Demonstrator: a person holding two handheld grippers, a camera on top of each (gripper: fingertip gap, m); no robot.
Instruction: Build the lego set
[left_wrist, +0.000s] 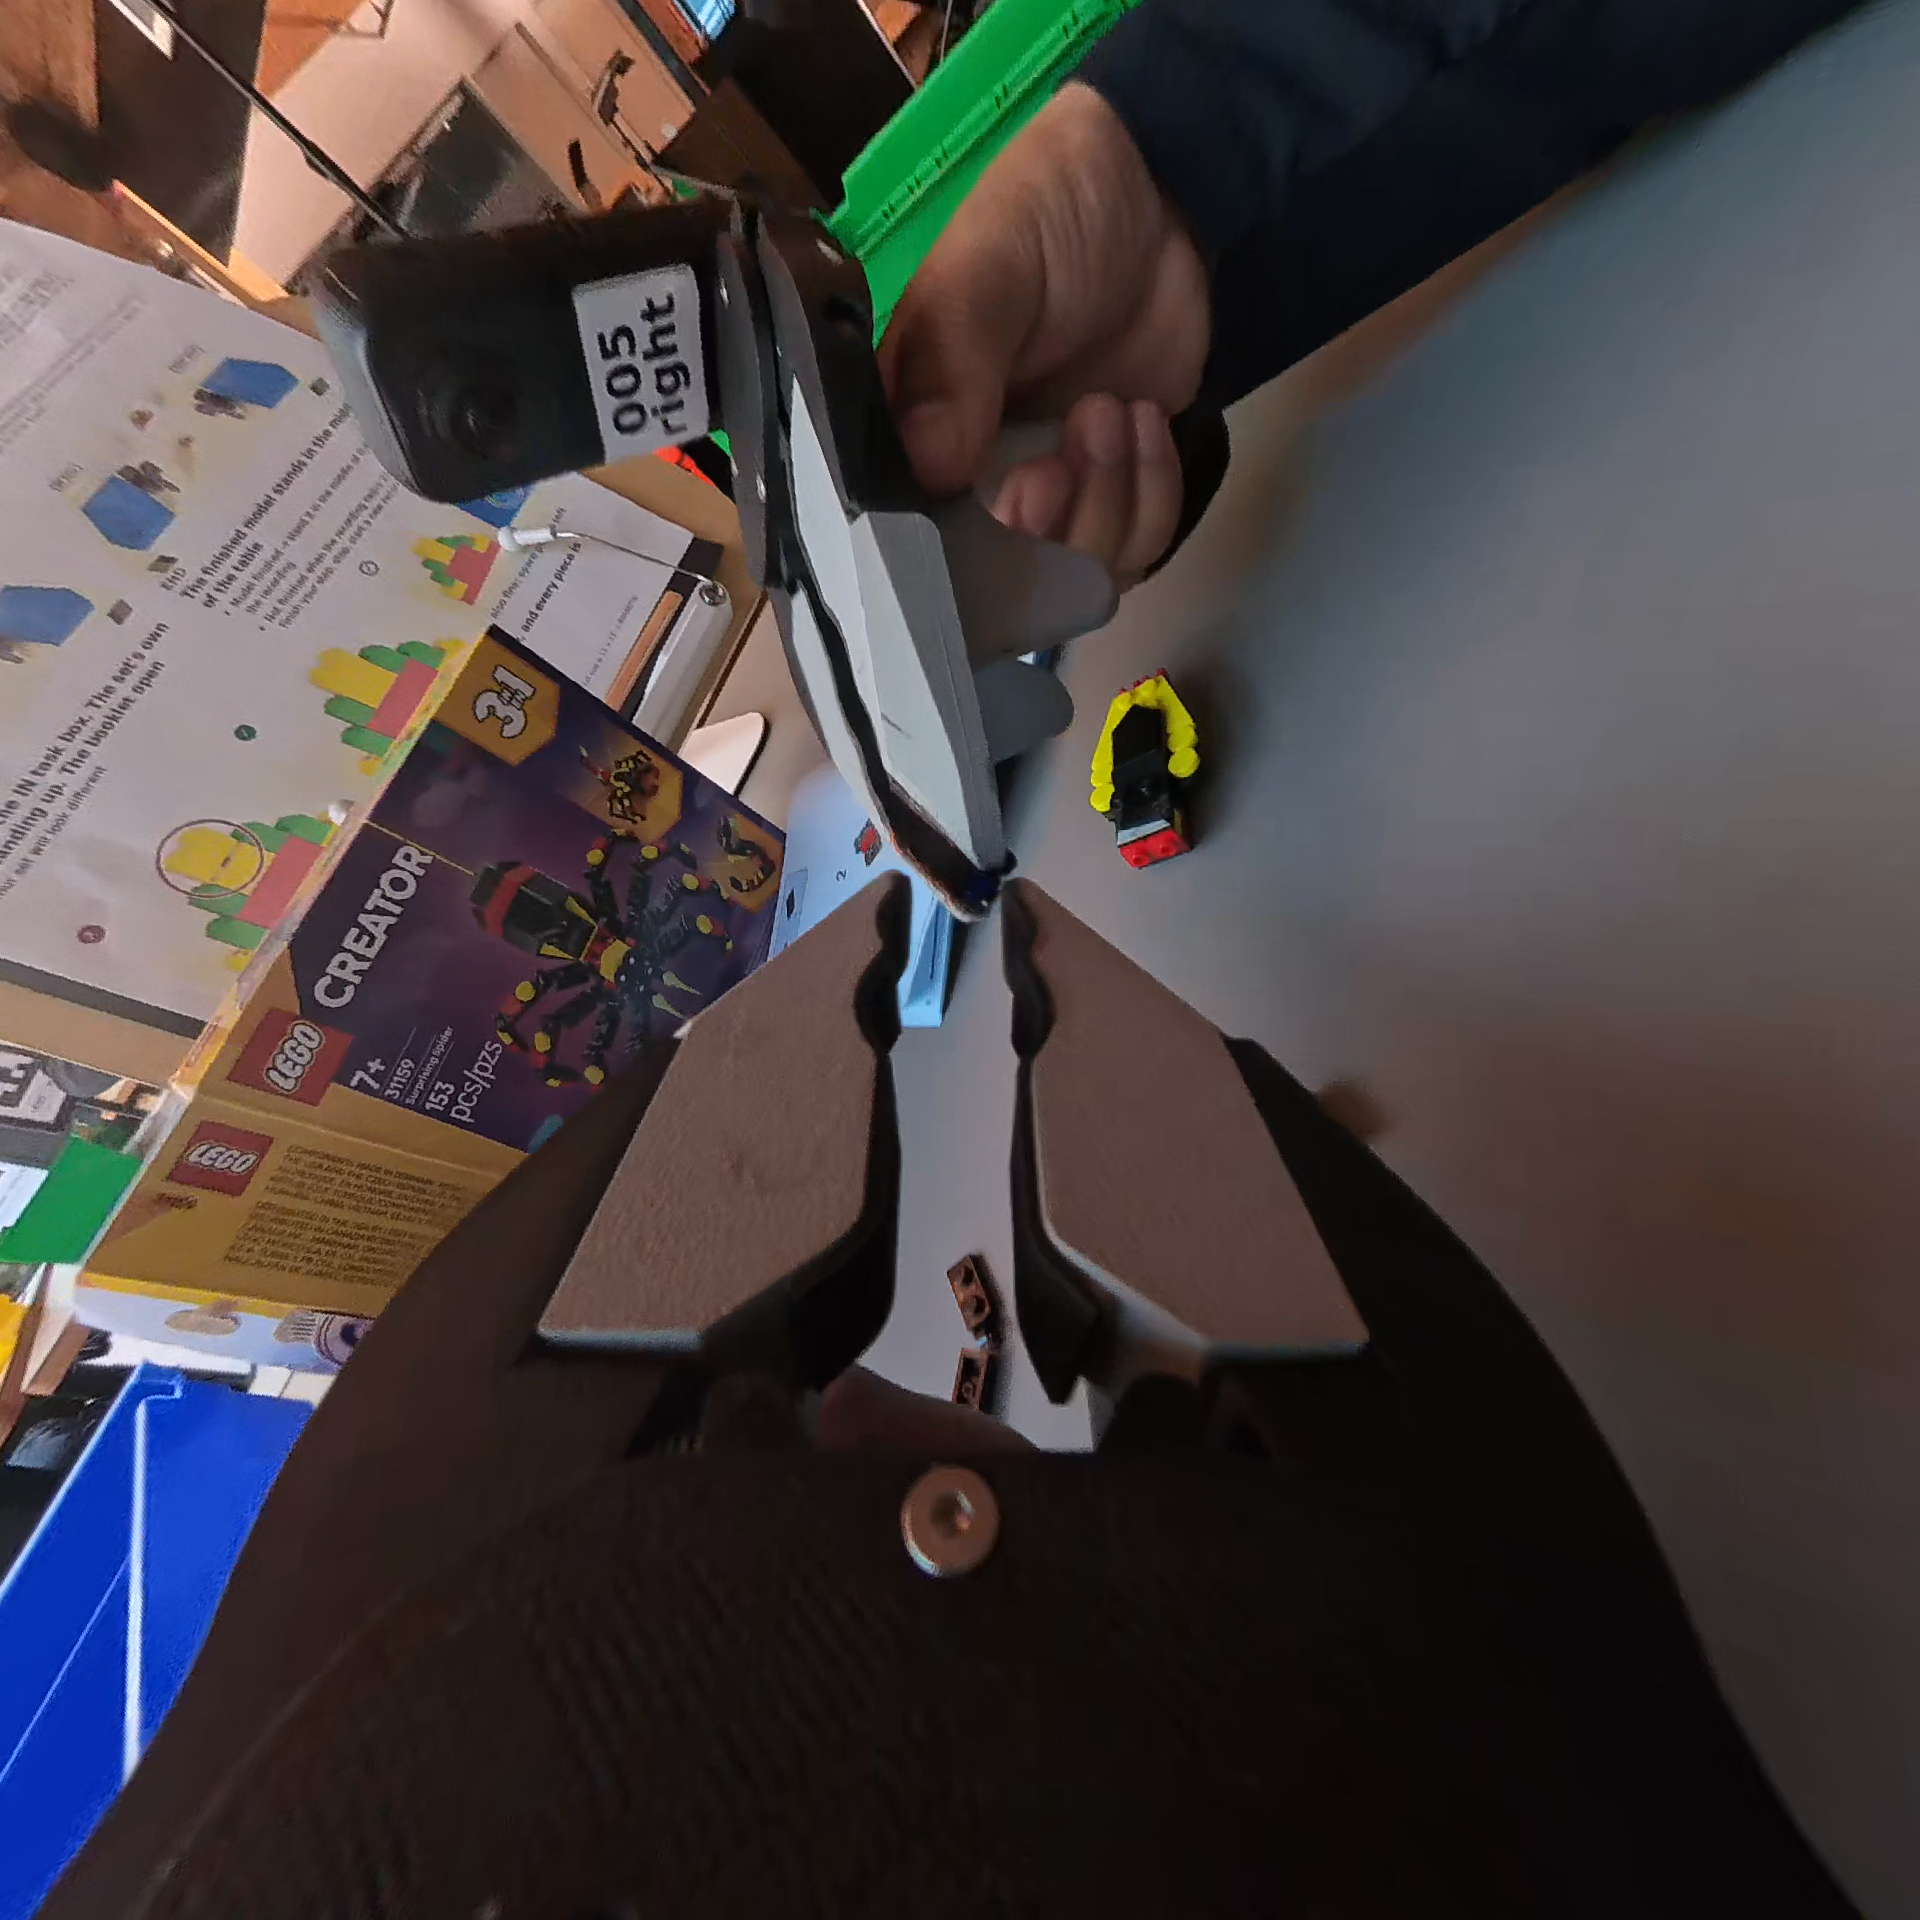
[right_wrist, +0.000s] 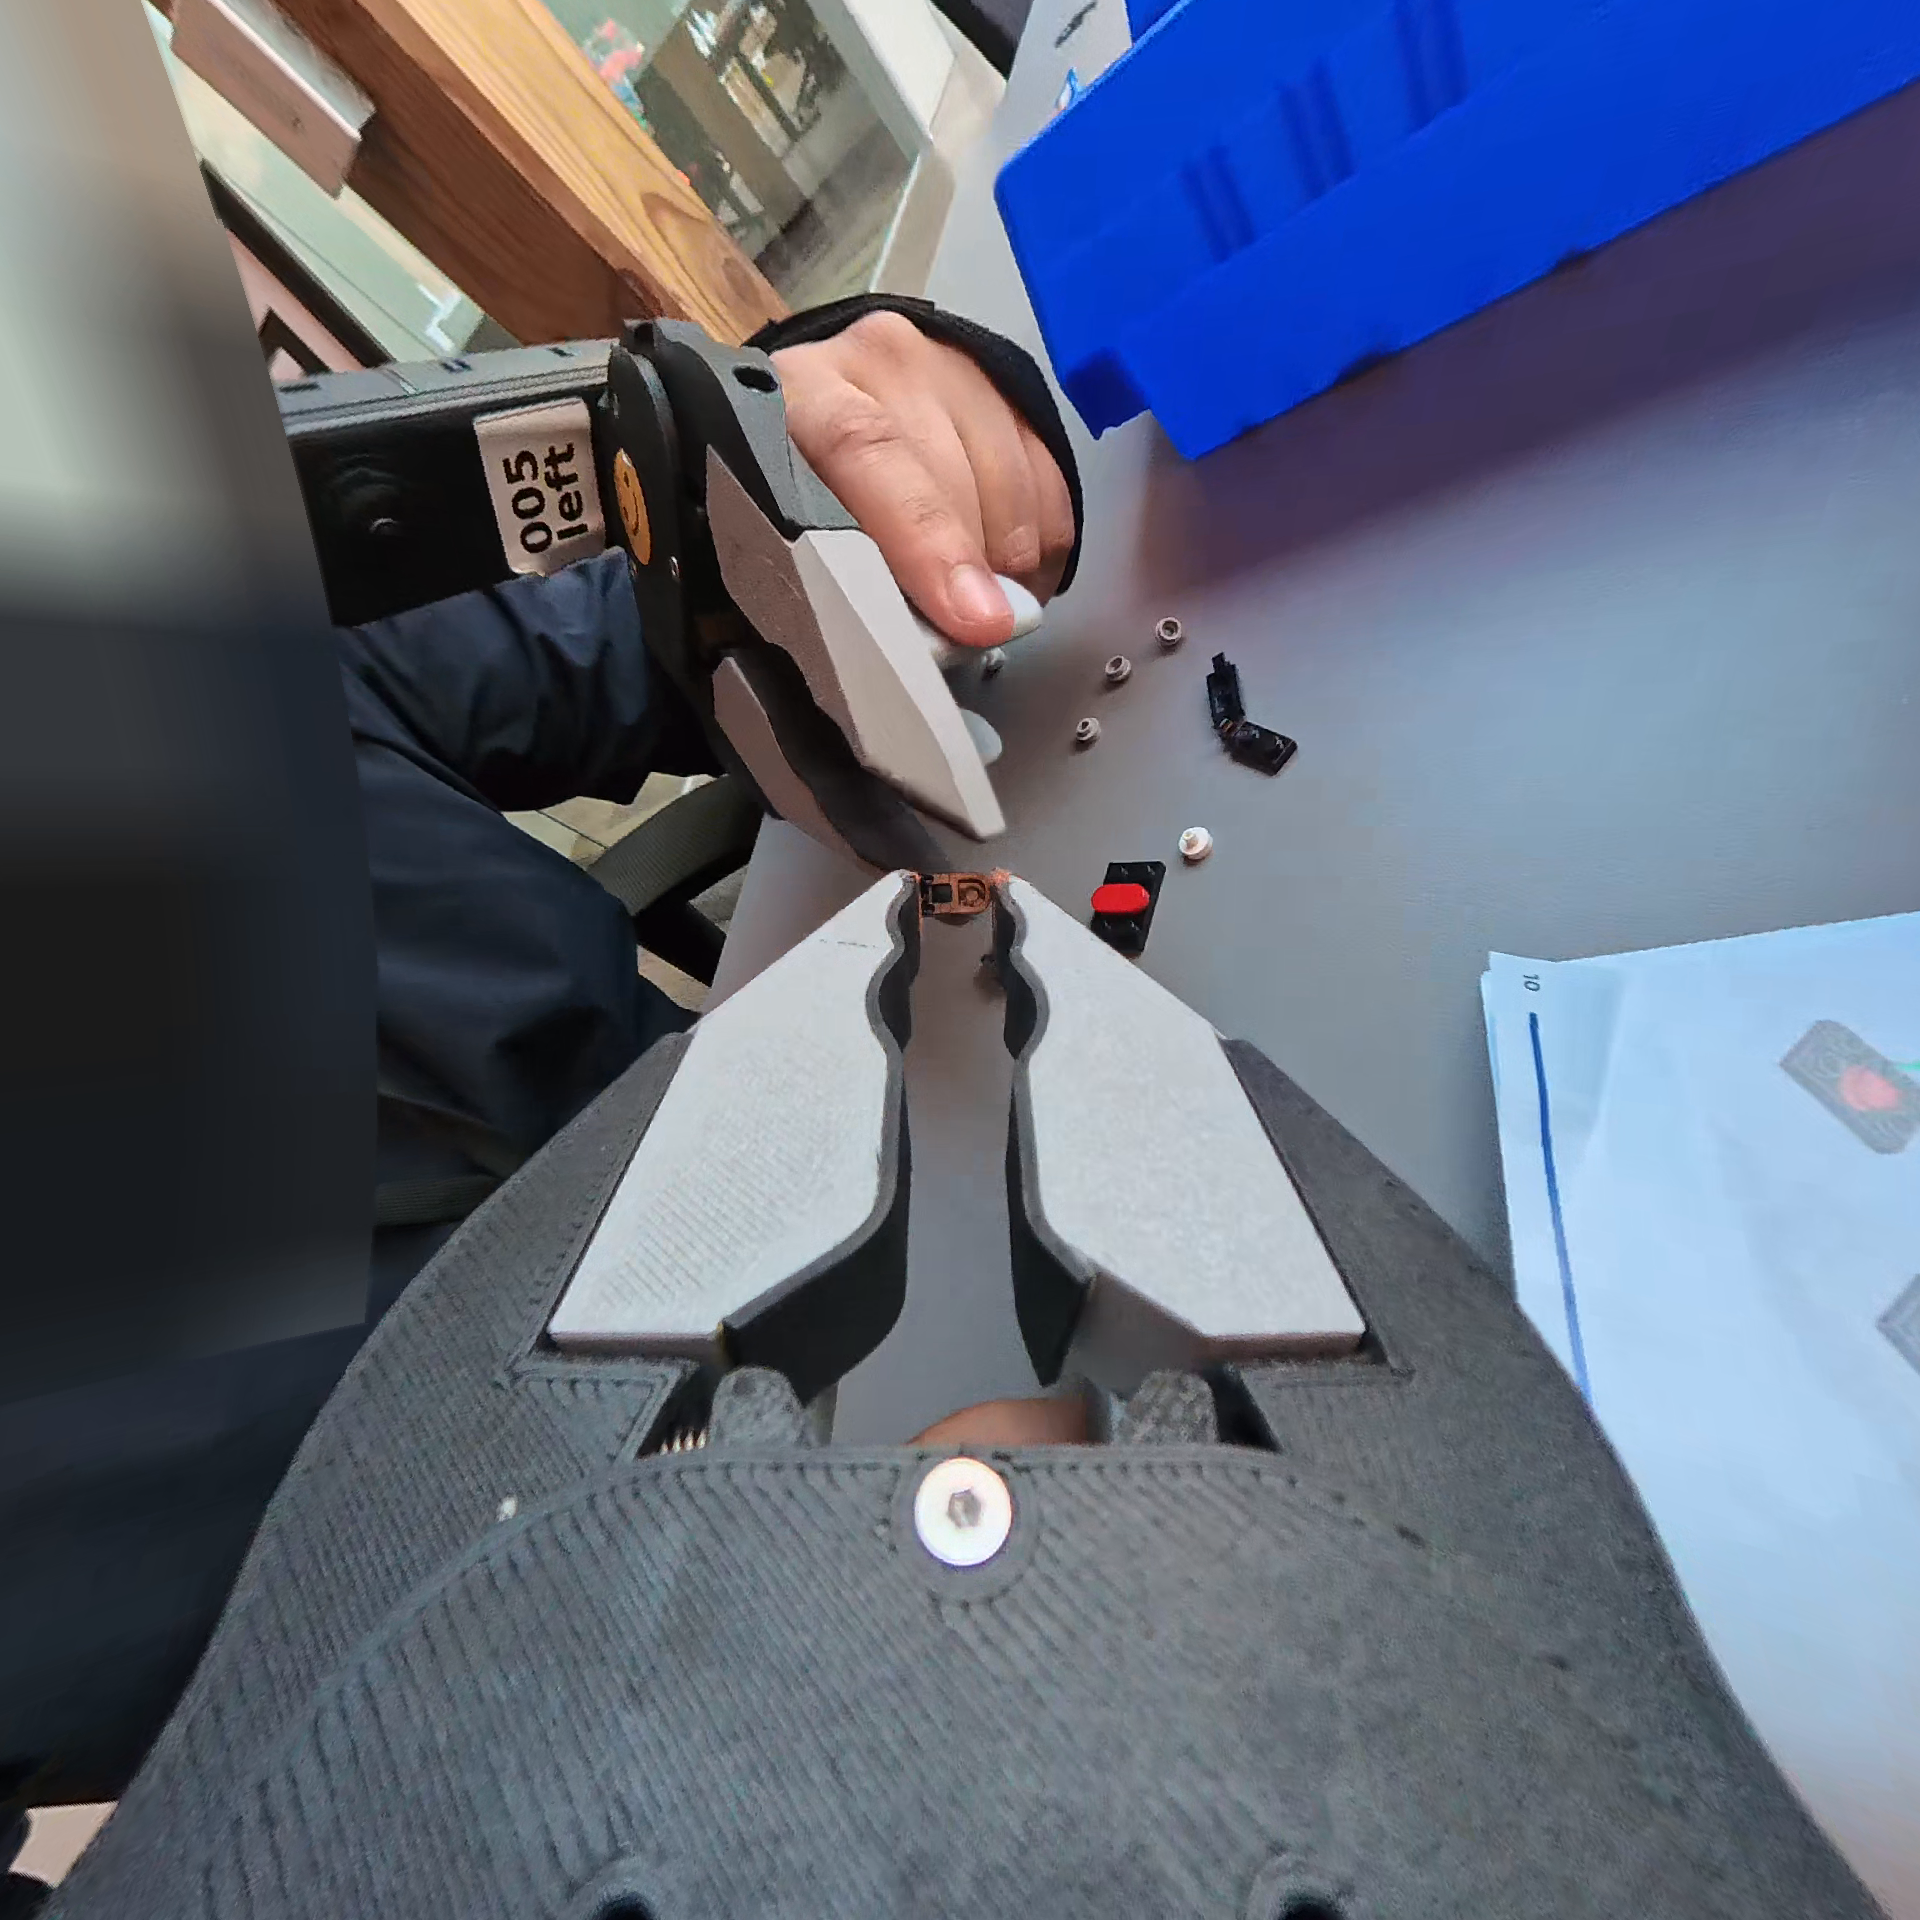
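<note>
My right gripper (right_wrist: 956, 904) is shut on a small brown and black lego piece (right_wrist: 954, 894) at its fingertips, held above the grey table (right_wrist: 1455, 675). In the left wrist view the right gripper (left_wrist: 982, 883) comes down from above and its tip sits in the gap between my left fingertips. My left gripper (left_wrist: 954, 896) stands narrowly open around that tip; only its right fingertip is close to the piece. In the right wrist view the left gripper (right_wrist: 940, 844) reaches in from the upper left and touches the piece's top.
A yellow, black and red sub-build (left_wrist: 1143, 774) stands on the table. A black plate with a red tile (right_wrist: 1127, 899), a white stud (right_wrist: 1195, 842), grey studs (right_wrist: 1117, 668), black hinge parts (right_wrist: 1247, 717) and brown pieces (left_wrist: 977, 1288) lie loose. Nearby are a blue bin (right_wrist: 1455, 208), a booklet (right_wrist: 1714, 1247) and the set's box (left_wrist: 499, 935).
</note>
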